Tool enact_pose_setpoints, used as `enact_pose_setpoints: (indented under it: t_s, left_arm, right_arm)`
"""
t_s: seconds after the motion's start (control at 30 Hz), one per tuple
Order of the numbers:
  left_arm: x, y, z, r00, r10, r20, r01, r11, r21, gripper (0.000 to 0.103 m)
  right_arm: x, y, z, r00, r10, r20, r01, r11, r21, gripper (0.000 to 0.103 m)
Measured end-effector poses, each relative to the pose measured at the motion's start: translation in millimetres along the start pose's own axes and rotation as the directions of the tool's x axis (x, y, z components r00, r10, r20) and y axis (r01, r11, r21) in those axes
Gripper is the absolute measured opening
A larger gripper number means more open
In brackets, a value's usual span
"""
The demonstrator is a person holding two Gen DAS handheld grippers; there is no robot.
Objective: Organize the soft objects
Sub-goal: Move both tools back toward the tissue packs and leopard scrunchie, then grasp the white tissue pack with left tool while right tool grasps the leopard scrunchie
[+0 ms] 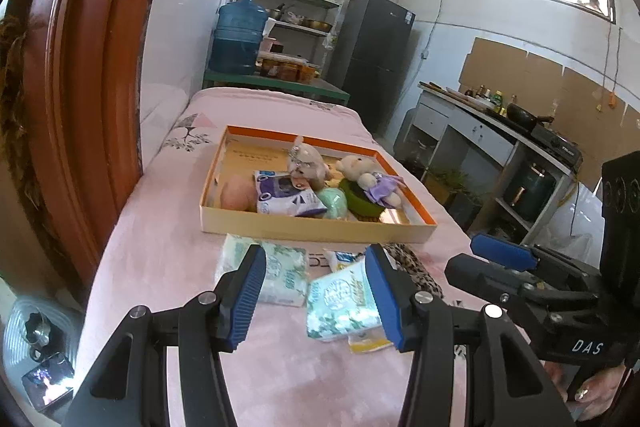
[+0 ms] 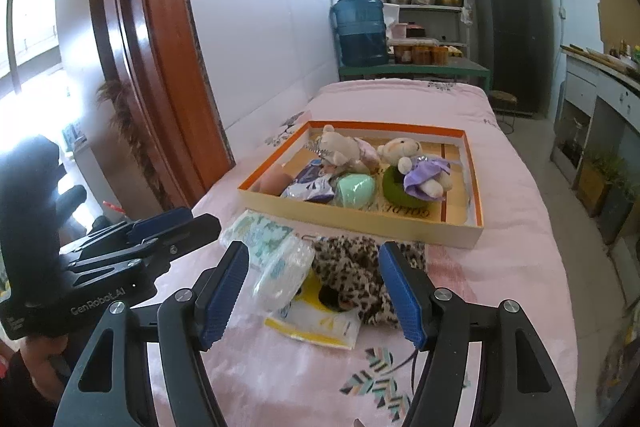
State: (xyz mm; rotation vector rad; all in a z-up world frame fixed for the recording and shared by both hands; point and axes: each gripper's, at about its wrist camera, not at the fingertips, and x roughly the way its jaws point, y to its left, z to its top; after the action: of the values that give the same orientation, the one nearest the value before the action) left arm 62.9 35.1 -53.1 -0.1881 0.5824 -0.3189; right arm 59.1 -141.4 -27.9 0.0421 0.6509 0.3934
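Both grippers are hovering over a tabletop (image 2: 500, 267) draped in a fluffy pink cloth, the left gripper (image 1: 316, 297) and the right gripper (image 2: 314, 293) each showing ribbed blue fingers (image 1: 250, 295) standing apart and clamping nothing. Loose soft objects are lying just in front of the fingers: two crinkly plastic tissue packs (image 1: 344, 301), a fuzzy leopard-print pouch (image 2: 356, 271) and a flat yellow-and-white sachet (image 2: 320, 327). Beyond them a shallow rectangular cardboard tray (image 1: 316, 227) with an orange rim is holding two plush bears (image 2: 424, 167), a mint-green rounded sponge (image 2: 354, 191), a peach egg-shaped one (image 1: 238, 193) and a glossy purple-and-white packet (image 1: 288, 197).
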Motion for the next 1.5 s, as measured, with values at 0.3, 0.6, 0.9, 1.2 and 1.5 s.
enact_pose_setpoints:
  t_s: [0.3,0.6,0.9,1.2,1.5]
  left_arm:
    - [-0.2,-10.1,-14.1,0.999,-0.030,-0.019,0.031,0.999,0.033,0.052]
    - [6.2,-27.3,-26.8,0.996,-0.069,-0.052,0.074,0.992,0.099,0.052]
    - [21.4,-43.6,-38.8,0.989,-0.084,-0.118,0.104,0.978,0.178,0.052]
    - [42.7,-73.3,-44.7,0.990,0.102,-0.102,-0.054,0.919,0.390,0.052]
    - [61.0,-93.4,-50.1,0.970,0.237,-0.054,-0.173,0.827,0.535,0.052]
  right_arm:
    - [-4.9,-20.2,-13.4,0.999,-0.032,-0.018,0.034,0.997,0.075,0.069]
    - [-5.8,-43.5,-25.4,0.995,-0.094,-0.043,0.099,0.988,0.121,0.069]
    - [-2.4,-55.0,-32.1,0.994,-0.090,-0.063,0.100,0.981,0.166,0.069]
    - [-0.6,-64.6,-38.3,0.995,-0.075,-0.067,0.087,0.975,0.205,0.069]
    - [-0.7,-70.9,-40.2,0.996,-0.062,-0.061,0.075,0.971,0.226,0.069]
